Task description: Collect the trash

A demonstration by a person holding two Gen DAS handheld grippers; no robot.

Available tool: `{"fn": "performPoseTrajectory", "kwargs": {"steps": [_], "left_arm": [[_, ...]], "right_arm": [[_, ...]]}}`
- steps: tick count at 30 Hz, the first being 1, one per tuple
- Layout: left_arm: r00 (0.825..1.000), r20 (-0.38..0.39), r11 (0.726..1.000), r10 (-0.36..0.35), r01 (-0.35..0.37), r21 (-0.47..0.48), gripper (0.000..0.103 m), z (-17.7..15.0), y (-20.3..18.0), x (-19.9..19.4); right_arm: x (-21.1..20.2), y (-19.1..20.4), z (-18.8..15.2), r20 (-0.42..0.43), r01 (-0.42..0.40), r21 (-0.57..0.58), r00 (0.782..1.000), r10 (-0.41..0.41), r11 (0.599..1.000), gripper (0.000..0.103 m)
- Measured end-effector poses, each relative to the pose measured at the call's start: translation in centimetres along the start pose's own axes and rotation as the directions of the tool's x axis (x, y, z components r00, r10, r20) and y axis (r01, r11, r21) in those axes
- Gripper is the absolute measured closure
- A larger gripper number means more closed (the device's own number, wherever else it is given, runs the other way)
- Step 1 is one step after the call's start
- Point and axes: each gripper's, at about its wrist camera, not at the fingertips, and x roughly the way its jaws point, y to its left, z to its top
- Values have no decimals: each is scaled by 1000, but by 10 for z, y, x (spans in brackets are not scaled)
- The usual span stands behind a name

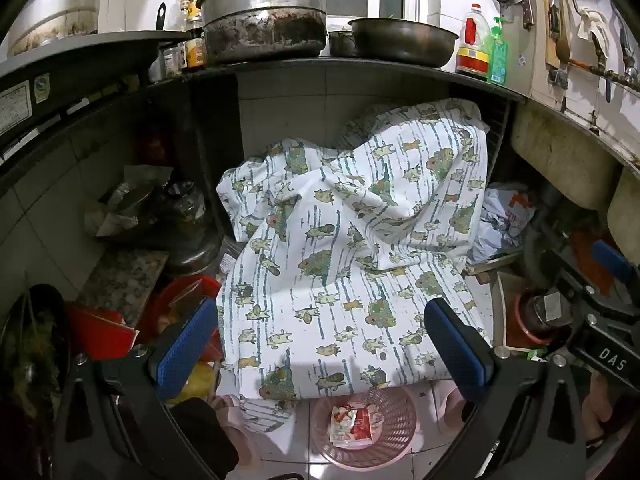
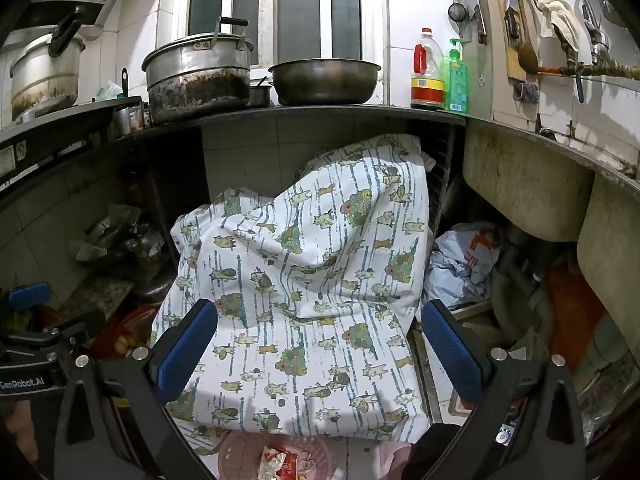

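Left gripper [image 1: 320, 344]: blue pads spread wide, empty. Right gripper [image 2: 320, 348]: likewise wide, empty. Red-and-white crumpled wrapper [image 1: 354, 420]: lies inside pink perforated plastic basket [image 1: 400, 436] on the tiled floor, below patterned white cloth [image 1: 352, 240]. Advice: descend straight, avoid snagging cloth. Room: cramped kitchen, dark counter [image 1: 360, 66] bearing blackened metal pot [image 1: 264, 20].

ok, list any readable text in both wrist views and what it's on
"DAS": on the right gripper body, seen from the left wrist view.
"GenRobot.AI": on the left gripper body, seen from the right wrist view.
Oil bottle label: too small to read.
Green soap bottle label: blurred.
White bag under the sink: orange print, unreadable.
Wrapper in the pink basket: unreadable.
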Motion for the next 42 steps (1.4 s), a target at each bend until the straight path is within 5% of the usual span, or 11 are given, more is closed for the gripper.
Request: {"fn": "performPoseTrajectory", "kwargs": {"steps": [6, 42], "left_arm": [[998, 25, 999, 51, -51, 13, 0, 0, -1, -3], [999, 28, 999, 33, -34, 9, 0, 3, 3, -9]], "right_arm": [[0, 0, 0, 0, 5, 6, 1000, -5, 1000, 0], [1, -2, -4, -10, 9, 10, 1000, -9, 1000, 0]]}}
